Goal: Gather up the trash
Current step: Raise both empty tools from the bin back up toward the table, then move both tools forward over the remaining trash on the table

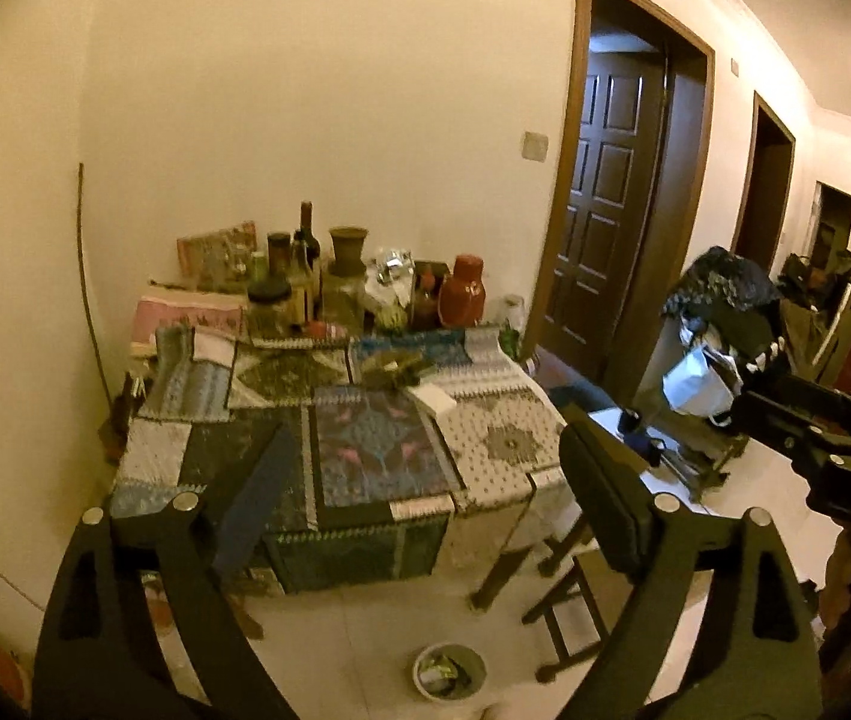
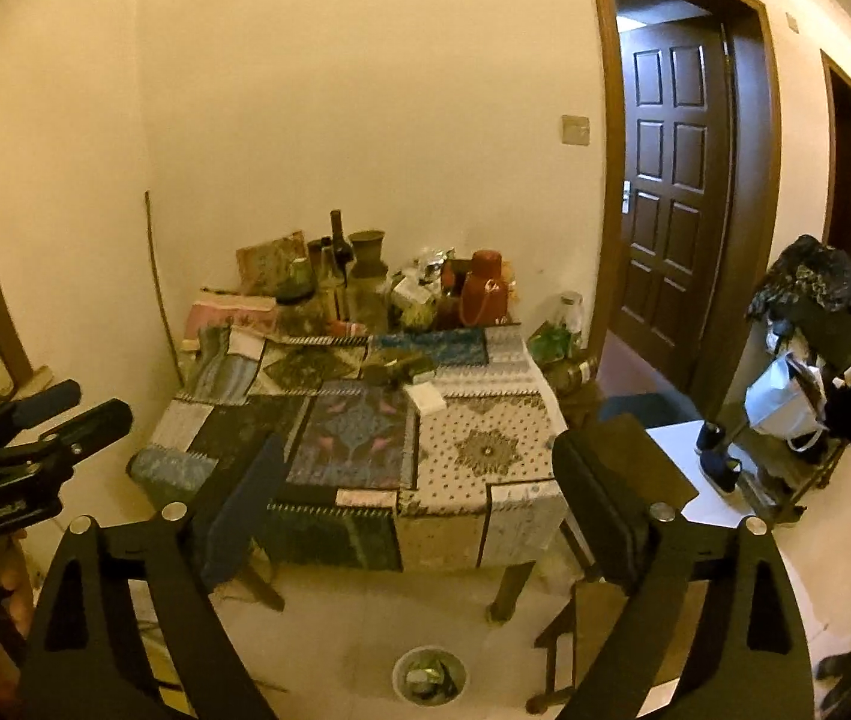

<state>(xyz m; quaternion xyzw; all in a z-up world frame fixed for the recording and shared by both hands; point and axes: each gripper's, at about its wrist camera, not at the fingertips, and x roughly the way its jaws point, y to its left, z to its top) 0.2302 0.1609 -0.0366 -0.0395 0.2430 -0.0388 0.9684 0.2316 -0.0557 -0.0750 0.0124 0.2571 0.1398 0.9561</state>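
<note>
Nearest the lens in each wrist view stand that gripper's own two black fingers, spread wide with nothing between them — the left gripper [image 1: 425, 468] and the right gripper [image 2: 419, 468] both empty and raised above the floor, short of the table [image 2: 485, 450]. The table, covered in a patchwork cloth, lies straight ahead of both grippers and somewhat below them; its far edge against the wall is crowded with bottles and jars [image 2: 359, 276], which do not read as trash. The likeliest trash sits near the middle of the cloth: a crumpled dark wrapper [image 2: 395, 369] and, just beside it toward the right, a flat white paper piece [image 2: 428, 399] whose long axis runs roughly from near-left to far-right. In the left wrist view the same wrapper [image 1: 395, 366] and white paper piece [image 1: 434, 399] appear a little right of centre, with the right gripper's body [image 1: 833, 450] at the frame's right edge. Neither gripper is clearly closer, though the items lie slightly nearer the right one's line — a forward and downward reach over the near table edge. On the floor directly below and between the grippers stands a small round waste bin [image 2: 428, 675], already holding scraps; the bin [image 1: 449, 672] is well apart from the tabletop items, so any piece picked up would travel back toward the holder and down.
</note>
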